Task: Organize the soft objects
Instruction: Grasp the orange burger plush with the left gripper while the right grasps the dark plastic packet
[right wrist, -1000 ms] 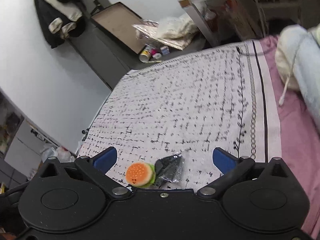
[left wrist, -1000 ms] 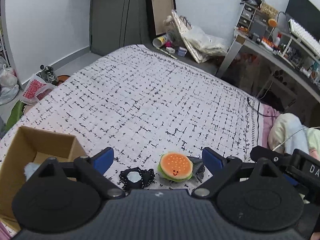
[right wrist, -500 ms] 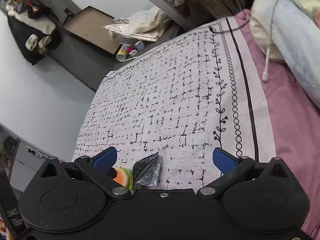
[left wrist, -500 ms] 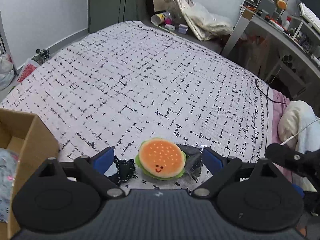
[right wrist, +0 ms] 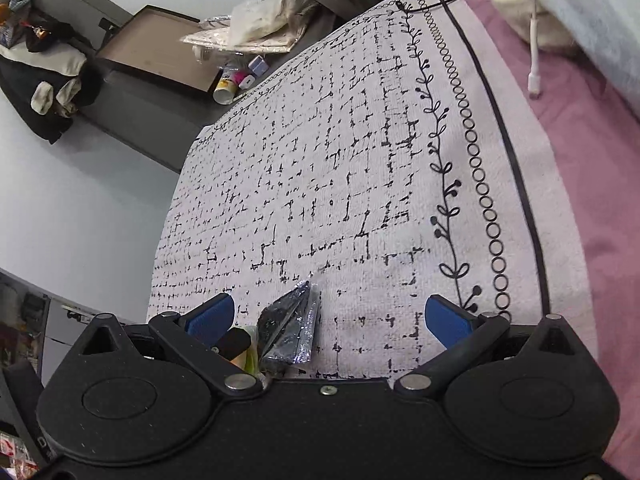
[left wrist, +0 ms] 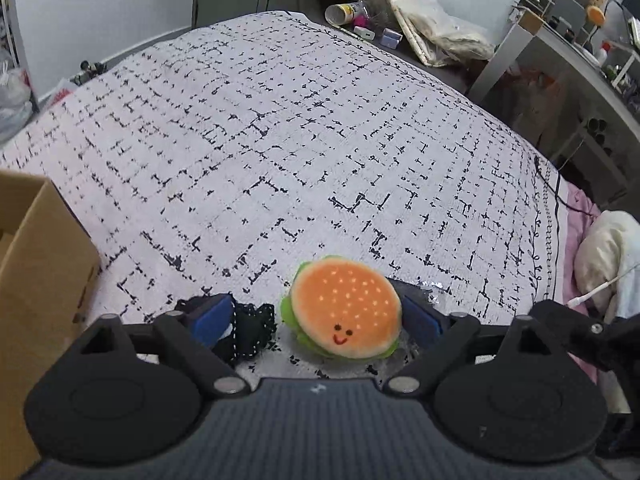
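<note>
Our left gripper (left wrist: 316,318) straddles the burger plush (left wrist: 346,314) on the bedspread (left wrist: 280,140), jaws just narrowing yet not pressing; black lace cloth (left wrist: 250,334) crowds its left finger, cardboard box (left wrist: 36,280) alongside. Our right gripper (right wrist: 328,318), jaws spread, sees only the shiny dark packet (right wrist: 294,326).

No text, label or number is legible anywhere here.

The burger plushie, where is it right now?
In the left wrist view the burger plushie lies on the patterned bedspread between the open jaws, with a black lace piece to its left.
</note>
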Tool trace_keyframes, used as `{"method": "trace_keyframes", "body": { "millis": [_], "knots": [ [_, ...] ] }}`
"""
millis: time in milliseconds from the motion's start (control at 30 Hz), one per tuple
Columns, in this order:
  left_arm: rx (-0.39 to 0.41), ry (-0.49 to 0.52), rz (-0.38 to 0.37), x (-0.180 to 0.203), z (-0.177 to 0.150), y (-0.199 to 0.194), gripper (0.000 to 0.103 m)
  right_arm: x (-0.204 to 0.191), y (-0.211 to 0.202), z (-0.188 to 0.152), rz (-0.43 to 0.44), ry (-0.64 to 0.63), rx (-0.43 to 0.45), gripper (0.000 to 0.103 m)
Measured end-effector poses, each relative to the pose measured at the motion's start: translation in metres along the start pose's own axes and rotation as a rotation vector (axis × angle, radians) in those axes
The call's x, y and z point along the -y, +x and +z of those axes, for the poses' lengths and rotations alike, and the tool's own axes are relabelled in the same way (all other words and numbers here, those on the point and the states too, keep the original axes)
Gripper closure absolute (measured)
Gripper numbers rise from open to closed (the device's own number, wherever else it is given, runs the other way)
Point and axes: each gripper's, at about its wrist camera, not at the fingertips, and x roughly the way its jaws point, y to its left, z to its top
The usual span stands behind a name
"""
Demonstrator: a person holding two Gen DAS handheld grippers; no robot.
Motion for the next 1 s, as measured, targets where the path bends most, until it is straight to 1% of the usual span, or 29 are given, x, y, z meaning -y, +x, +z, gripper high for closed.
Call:
{"method": "trace_keyframes", "body": {
  "millis": [33, 67, 133, 200, 233, 300, 333, 400, 500, 567, 600, 633, 667, 700, 733, 833, 1000],
  "knots": [
    [0.007, -0.006, -0.015, -0.002, -0.001, -0.001, 0.025, 0.000, 0.002, -0.001, 0.004, 0.006, -0.001, 0.001],
    [0.008, -0.010, -0.030, -0.003, -0.002, -0.001, 0.039, 0.001, 0.005, -0.002, 0.008, 0.014, -0.005, 0.001],
    [-0.009, -0.030, -0.059, -0.008, -0.002, -0.002, 0.054, 0.002, 0.011, -0.003, 0.015, 0.032, -0.018, 0.007],
    [-0.012, -0.048, -0.070, -0.012, -0.003, -0.003, 0.060, 0.001, 0.019, -0.005, 0.019, 0.045, -0.046, 0.013],
    [-0.008, -0.046, -0.073, -0.014, -0.004, -0.006, 0.062, -0.001, 0.023, -0.007, 0.024, 0.054, -0.063, 0.014],
    [0.001, -0.040, -0.093, -0.016, -0.004, -0.010, 0.063, -0.006, 0.031, -0.008, 0.039, 0.074, -0.082, 0.014],
    [0.005, -0.042, -0.110, -0.017, -0.005, -0.013, 0.064, -0.008, 0.035, -0.009, 0.041, 0.083, -0.089, 0.014],
    [0.011, -0.044, -0.122, -0.020, -0.004, -0.018, 0.064, -0.014, 0.045, -0.012, 0.038, 0.089, -0.100, 0.016],
    [0.020, -0.052, -0.133, -0.025, -0.003, -0.026, 0.064, -0.021, 0.053, -0.017, 0.008, 0.053, -0.097, 0.016],
    [0.028, -0.060, -0.128, -0.032, -0.003, -0.031, 0.064, -0.026, 0.055, -0.020, -0.007, 0.016, -0.087, 0.020],
    [0.031, -0.064, -0.126, -0.036, -0.002, -0.033, 0.064, -0.028, 0.055, -0.021, -0.014, -0.002, -0.081, 0.028],
    [0.032, -0.068, -0.126, -0.041, -0.002, -0.036, 0.064, -0.029, 0.055, -0.022, -0.020, -0.014, -0.079, 0.042],
    [0.032, -0.070, -0.126, -0.044, -0.002, -0.038, 0.064, -0.030, 0.056, -0.022, -0.021, -0.020, -0.081, 0.051],
    [0.030, -0.072, -0.126, -0.048, -0.002, -0.040, 0.064, -0.029, 0.058, -0.021, -0.017, -0.024, -0.089, 0.073],
    [0.027, -0.075, -0.127, -0.051, -0.003, -0.042, 0.064, -0.027, 0.060, -0.020, -0.014, -0.021, -0.100, 0.075],
    [0.031, -0.082, -0.130, -0.062, -0.004, -0.051, 0.064, -0.026, 0.056, -0.022, -0.010, -0.015, -0.094, 0.079],
    [0.044, -0.075, -0.142, -0.074, -0.008, -0.069, 0.064, -0.038, 0.034, -0.034, -0.016, -0.105, -0.062, 0.084]
  ]
}}
